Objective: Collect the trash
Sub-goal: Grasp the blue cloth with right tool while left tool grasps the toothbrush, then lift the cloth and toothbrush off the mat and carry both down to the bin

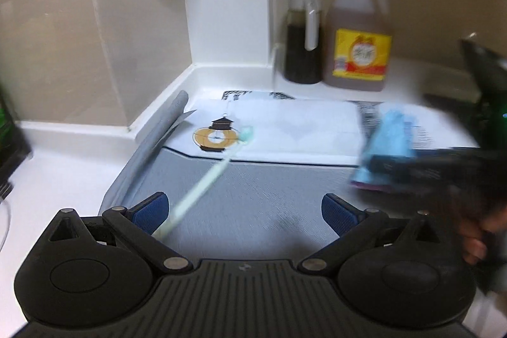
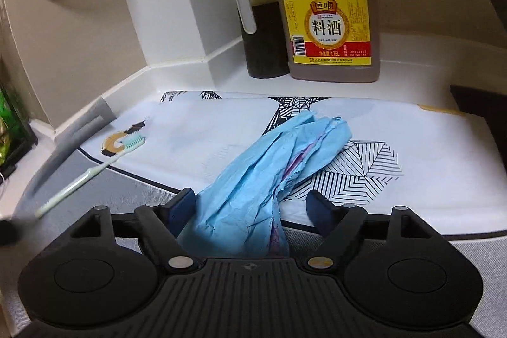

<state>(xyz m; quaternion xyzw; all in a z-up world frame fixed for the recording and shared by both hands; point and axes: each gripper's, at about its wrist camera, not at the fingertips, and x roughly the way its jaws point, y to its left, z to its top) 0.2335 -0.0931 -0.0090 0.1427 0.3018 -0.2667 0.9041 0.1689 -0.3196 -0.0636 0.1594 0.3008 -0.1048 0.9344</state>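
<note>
Straddling the crumpled blue wrapper (image 2: 253, 179) on the mat-covered surface (image 2: 190, 148), the right gripper (image 2: 253, 208) stands open, unclamped, while the left gripper (image 1: 244, 214), open and empty, faces the toothbrush (image 1: 202, 176); closing comes next.

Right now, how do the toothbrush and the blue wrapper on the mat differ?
The toothbrush is a thin, rigid, pale green stick; the blue wrapper is wide, soft and crumpled. The toothbrush lies clear of the right gripper; the wrapper sits between its open fingers. Both rest on the mat.
</note>
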